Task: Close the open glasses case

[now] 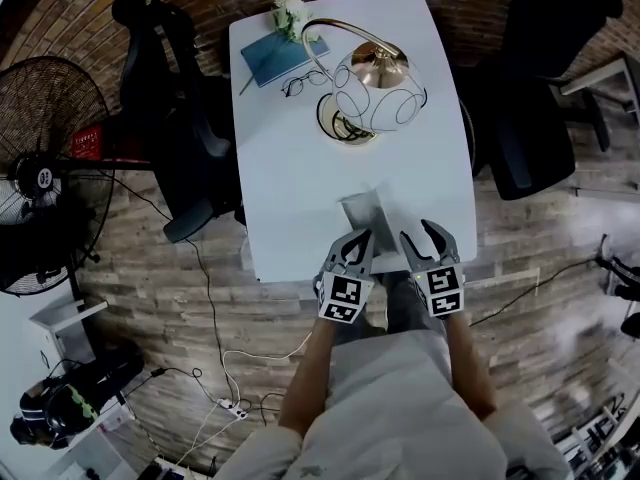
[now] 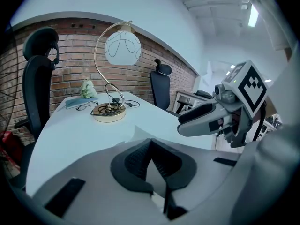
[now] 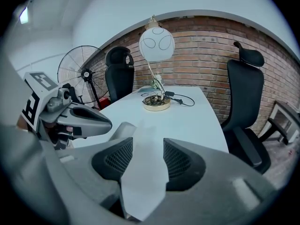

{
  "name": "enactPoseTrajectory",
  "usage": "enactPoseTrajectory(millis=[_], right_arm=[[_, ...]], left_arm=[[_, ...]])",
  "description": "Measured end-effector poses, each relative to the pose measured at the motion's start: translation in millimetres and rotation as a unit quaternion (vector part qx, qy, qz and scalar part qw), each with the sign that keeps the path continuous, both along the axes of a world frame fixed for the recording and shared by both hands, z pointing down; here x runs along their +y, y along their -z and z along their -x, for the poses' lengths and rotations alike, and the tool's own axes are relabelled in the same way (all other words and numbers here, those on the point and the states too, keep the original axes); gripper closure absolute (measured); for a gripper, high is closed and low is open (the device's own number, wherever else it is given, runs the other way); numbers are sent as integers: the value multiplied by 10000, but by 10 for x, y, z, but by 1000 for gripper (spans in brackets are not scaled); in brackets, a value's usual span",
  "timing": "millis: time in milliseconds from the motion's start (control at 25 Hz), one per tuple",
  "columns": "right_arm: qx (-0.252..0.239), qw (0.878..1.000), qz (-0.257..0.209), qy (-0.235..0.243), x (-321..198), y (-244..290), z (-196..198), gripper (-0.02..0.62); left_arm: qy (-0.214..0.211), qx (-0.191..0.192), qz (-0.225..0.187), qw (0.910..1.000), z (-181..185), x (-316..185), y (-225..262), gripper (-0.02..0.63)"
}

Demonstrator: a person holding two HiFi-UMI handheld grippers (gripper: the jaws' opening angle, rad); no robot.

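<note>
- the open glasses case is seen on the white table, near its front edge.
- the left gripper is closed, its tips at the case's near edge.
- the right gripper is spread apart just beside the case, with nothing gripped.

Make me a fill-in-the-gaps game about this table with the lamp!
The lamp has a ___ base.
The glasses lie beside a ___ book.
The right gripper has its jaws ___, not shut.
The wall is made of ___.
Missing words: gold, blue, open, brick.
</note>
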State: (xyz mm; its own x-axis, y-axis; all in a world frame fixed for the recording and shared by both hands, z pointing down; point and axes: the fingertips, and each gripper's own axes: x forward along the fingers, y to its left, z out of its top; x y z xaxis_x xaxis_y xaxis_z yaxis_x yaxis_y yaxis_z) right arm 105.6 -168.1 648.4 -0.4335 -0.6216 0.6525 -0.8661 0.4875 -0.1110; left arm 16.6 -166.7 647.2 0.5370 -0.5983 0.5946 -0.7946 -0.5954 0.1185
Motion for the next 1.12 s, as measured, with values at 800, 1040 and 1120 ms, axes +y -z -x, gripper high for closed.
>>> enactPoseTrajectory(millis=[800,1040,1120], right_arm=[[-36,9996,249,89,-69,-229,69,388],[25,9995,304,127,-57,-309,79,388],[33,9994,315,133,-49,-318,85,388]], left_arm=[[-278,-140,292,9991,-255,38,-313,601],[-374,-151,367,9985,-320,61,-366,601],[-399,-148,394,9983,-343,77,-377,601]])
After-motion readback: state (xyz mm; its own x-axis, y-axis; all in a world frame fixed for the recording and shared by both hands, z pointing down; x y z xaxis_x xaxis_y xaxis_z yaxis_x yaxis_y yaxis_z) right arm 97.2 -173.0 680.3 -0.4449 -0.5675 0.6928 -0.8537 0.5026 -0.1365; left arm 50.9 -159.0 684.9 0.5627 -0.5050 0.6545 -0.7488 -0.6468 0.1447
